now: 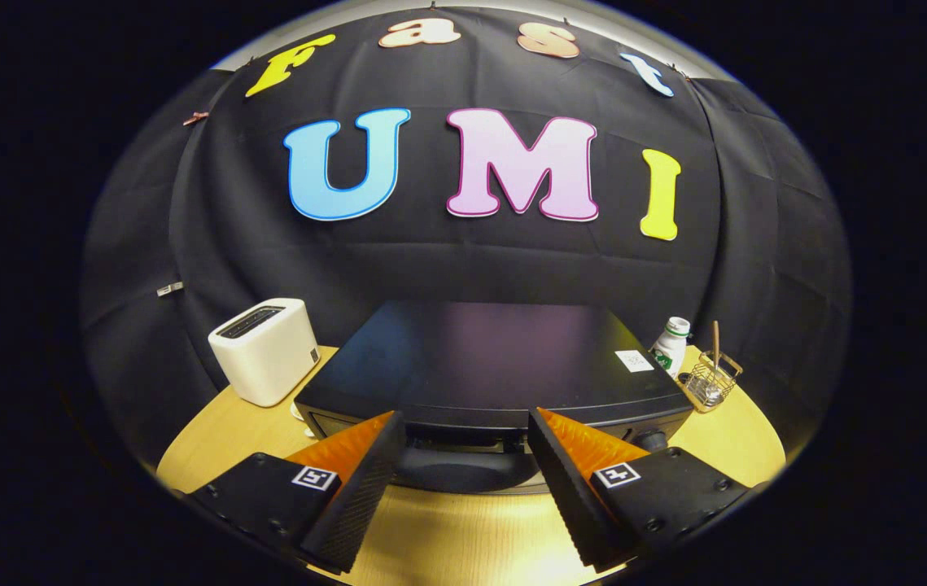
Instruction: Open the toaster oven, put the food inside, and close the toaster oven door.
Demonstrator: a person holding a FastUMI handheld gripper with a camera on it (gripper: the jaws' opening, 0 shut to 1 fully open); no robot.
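Observation:
A black toaster oven (496, 358) stands on the wooden table (740, 443), seen from above and in front. Its dark door handle (463, 470) runs along the top of the front face, right between my fingertips. My gripper (465, 425) is open, one finger on each side of the handle, and I cannot tell whether either touches it. The door looks closed. A knob (652, 440) shows on the oven's front at the right.
A white slot toaster (266, 348) stands left of the oven. To its right are a white bottle with a green label (671, 345) and a small wire basket (711, 381) with a stick in it. Bare tabletop lies below the fingers.

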